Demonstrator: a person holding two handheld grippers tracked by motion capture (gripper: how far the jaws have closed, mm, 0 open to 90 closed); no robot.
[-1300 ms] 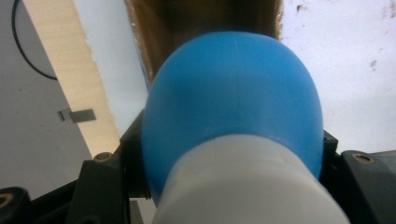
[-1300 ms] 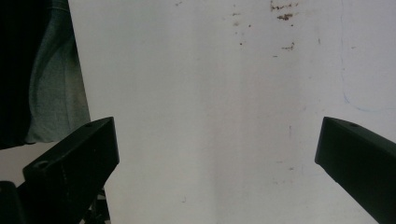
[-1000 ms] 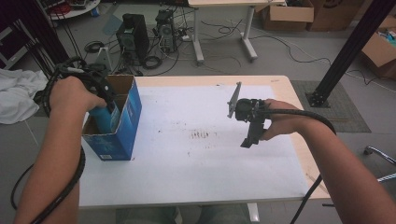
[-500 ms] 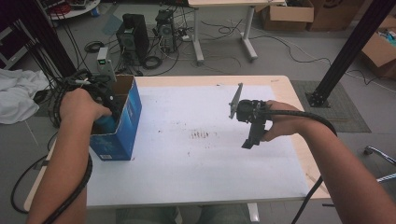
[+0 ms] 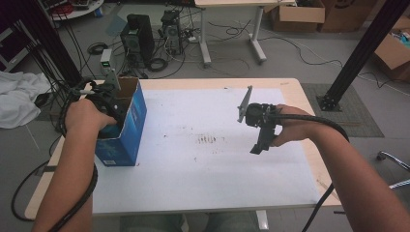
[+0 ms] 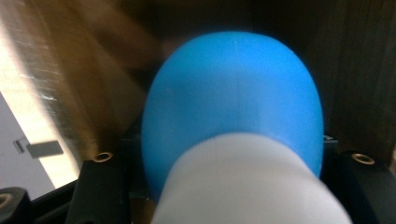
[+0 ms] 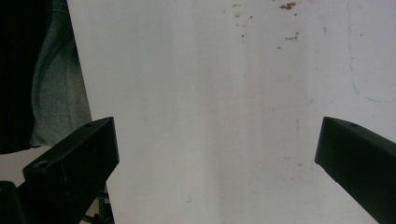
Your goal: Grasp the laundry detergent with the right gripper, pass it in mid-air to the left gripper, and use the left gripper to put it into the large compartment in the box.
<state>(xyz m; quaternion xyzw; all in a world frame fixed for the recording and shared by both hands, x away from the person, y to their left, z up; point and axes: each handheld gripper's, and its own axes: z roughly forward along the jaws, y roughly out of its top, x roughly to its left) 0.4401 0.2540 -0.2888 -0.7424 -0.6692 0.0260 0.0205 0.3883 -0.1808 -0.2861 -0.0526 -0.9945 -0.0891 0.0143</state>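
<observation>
An open blue cardboard box [image 5: 129,126] stands at the table's left edge. My left gripper [image 5: 110,118] reaches down into it, its tips hidden by the hand and the box wall. In the left gripper view the jaws press on both sides of a rounded blue object with a white end [image 6: 233,121], against the brown inside of the box. My right gripper [image 5: 258,142] hangs over the white table top [image 5: 193,174] right of centre, pointing down. Its jaws stand wide apart in the right gripper view with nothing between them [image 7: 217,154].
Small brown stains [image 5: 208,139] mark the middle of the white top. Black cables trail from both grippers. Behind the table, computer towers [image 5: 138,41], loose cables and cardboard boxes [image 5: 295,14] sit on the floor. A black post [image 5: 362,53] rises at the right.
My left hand has shifted a little to the right and sunk deeper into the box, covering the blue object seen before. The right gripper has stayed put.
</observation>
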